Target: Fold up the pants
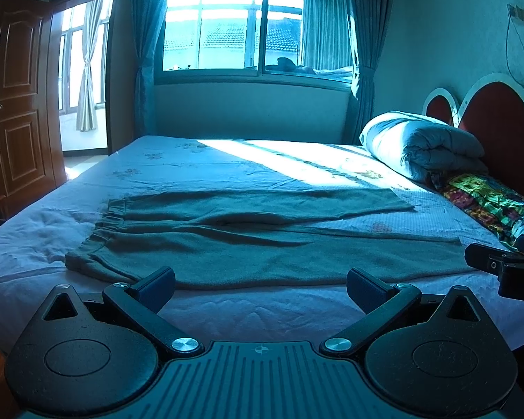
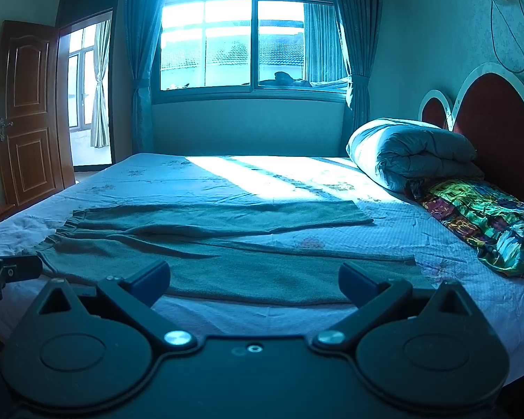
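Observation:
Grey-green pants (image 1: 255,241) lie flat across the bed, elastic waistband at the left, both legs stretching to the right. The right wrist view shows the same pants (image 2: 227,255) with the near leg's hem at the right. My left gripper (image 1: 260,288) hovers open just short of the pants' near edge, nothing between its fingers. My right gripper (image 2: 255,284) is open too, over the near leg's edge. The right gripper's tip (image 1: 499,265) shows at the right edge of the left wrist view; the left gripper's tip (image 2: 10,272) shows at the left of the right wrist view.
The bed (image 1: 192,164) has a pale sheet with a sunlit band. A rolled quilt (image 1: 422,146) and a colourful pillow (image 1: 489,202) lie by the red headboard (image 1: 499,125) at right. A window (image 1: 255,24) is behind; an open wooden door (image 1: 17,97) at left.

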Action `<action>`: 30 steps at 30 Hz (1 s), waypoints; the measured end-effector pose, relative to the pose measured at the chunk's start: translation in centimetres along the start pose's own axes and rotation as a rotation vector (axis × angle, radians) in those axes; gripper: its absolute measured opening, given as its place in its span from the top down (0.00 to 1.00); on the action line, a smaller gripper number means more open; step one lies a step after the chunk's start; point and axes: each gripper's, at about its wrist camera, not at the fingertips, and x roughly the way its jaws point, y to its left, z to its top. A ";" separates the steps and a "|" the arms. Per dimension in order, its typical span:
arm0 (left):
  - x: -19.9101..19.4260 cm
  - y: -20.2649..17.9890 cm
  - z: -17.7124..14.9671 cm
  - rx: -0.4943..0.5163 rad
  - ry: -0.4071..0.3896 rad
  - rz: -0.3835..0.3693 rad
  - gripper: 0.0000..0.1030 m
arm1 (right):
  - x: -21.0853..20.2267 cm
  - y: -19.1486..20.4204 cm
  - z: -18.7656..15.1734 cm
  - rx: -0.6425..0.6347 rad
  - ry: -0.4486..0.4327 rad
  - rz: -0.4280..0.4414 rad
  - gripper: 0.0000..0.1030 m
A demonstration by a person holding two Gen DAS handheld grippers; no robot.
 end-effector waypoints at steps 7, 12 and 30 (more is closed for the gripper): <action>0.0 -0.2 0.0 0.004 0.000 0.000 0.00 | 0.0 0.0 0.0 0.000 0.003 0.001 0.06; 0.1 -0.2 0.0 0.004 -0.002 0.001 0.00 | 0.0 0.0 0.0 -0.001 0.005 0.002 0.06; 0.5 -0.1 -0.2 0.009 0.010 0.004 0.00 | 0.1 0.0 -0.1 -0.002 0.011 0.009 0.06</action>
